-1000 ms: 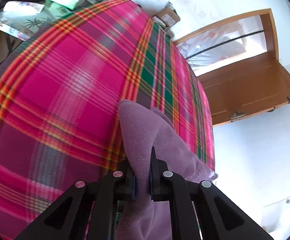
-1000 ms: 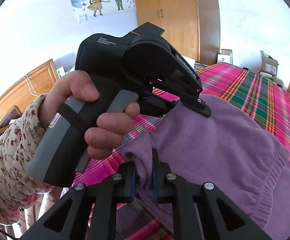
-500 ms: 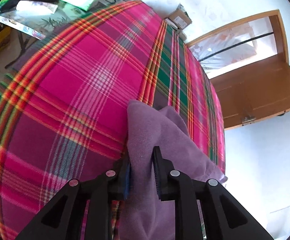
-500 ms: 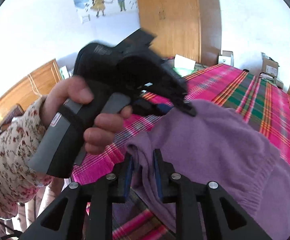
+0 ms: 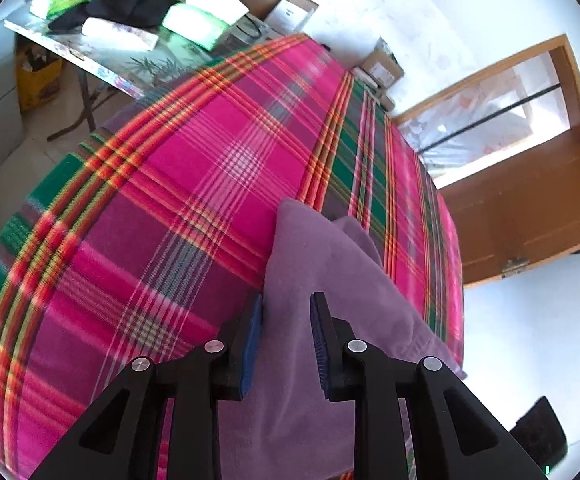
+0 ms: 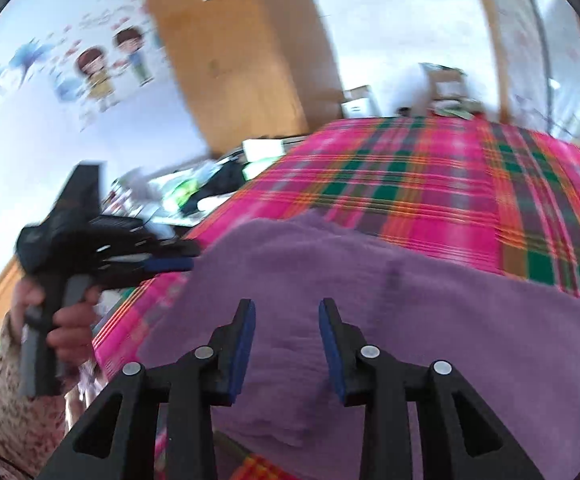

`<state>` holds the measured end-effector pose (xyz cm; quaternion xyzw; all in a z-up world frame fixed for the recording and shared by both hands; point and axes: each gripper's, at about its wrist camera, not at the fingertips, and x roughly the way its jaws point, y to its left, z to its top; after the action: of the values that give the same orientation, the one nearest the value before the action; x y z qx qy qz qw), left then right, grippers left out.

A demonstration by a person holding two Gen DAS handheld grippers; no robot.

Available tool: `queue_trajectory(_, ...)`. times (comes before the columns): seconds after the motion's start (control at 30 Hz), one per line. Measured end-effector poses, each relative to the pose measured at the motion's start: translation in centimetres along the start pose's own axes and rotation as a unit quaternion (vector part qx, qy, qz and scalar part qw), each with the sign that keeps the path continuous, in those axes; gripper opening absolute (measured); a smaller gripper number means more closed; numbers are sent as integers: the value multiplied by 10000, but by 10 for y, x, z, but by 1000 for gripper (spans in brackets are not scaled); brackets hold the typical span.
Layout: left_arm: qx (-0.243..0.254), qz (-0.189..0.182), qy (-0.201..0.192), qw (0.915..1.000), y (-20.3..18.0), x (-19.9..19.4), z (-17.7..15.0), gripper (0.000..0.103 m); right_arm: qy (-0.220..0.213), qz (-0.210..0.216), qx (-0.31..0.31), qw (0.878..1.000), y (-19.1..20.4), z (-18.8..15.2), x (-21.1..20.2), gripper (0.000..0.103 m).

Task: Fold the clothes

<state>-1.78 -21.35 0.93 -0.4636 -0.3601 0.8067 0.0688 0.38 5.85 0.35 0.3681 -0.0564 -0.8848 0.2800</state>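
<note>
- Hovering over the purple garment [image 5: 330, 280], my left gripper [image 5: 286, 336] had its blue-padded fingers [image 5: 250, 344] spread, the fleece running between them and on ahead of the tips; I could not tell whether either pad touched it.
- My right gripper [image 6: 286, 340] was likewise parted, wider still, with nothing pinched; the same garment [image 6: 370, 300] lay flat under and beyond its fingertips.
- From the right wrist view, the left gripper [image 6: 178, 256] showed ahead and to the left, blurred, its tips at the garment's far-left edge, held by a hand [image 6: 70, 320] in a floral sleeve [image 6: 6, 412].
- The garment rested on a pink-and-green plaid bedspread [image 5: 170, 200] that stretched ahead of both tools.
- Beyond the bedspread, up and left of my left gripper, stood a cluttered table [image 5: 102, 60]; to its right, a wooden door [image 5: 530, 220].
</note>
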Motion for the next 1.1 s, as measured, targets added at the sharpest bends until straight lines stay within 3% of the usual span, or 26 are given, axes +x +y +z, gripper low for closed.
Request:
queue_trajectory(0.1,30,24,-147,9999,-7,-5,-4,26,36,-91,358,9993,-22,-9,-14,37)
queue_trajectory(0.17,50,41,-244,9997,-12,-9,-7,33,94,6,592,9982,-31,-13,-20,37)
queue_trajectory(0.27,93,68,-375,9992,-18,-15,-12,33,130,145,943,9953,-45,-16,-18,42)
queue_trajectory(0.4,350,145,-332,9987,-23,-16,-27,33,469,582,1352,9880,-54,-17,1,47)
queue_trajectory(0.53,476,85,-61,9988,-26,-2,-38,34,646,680,1621,9823,-58,-20,15,48)
queue_trajectory(0.97,506,24,276,9983,-20,15,-50,33,668,541,1669,9822,-54,-8,37,48)
queue_trajectory(1.1,496,20,311,9983,-18,16,-52,33,644,693,1755,9799,-55,-9,37,47)
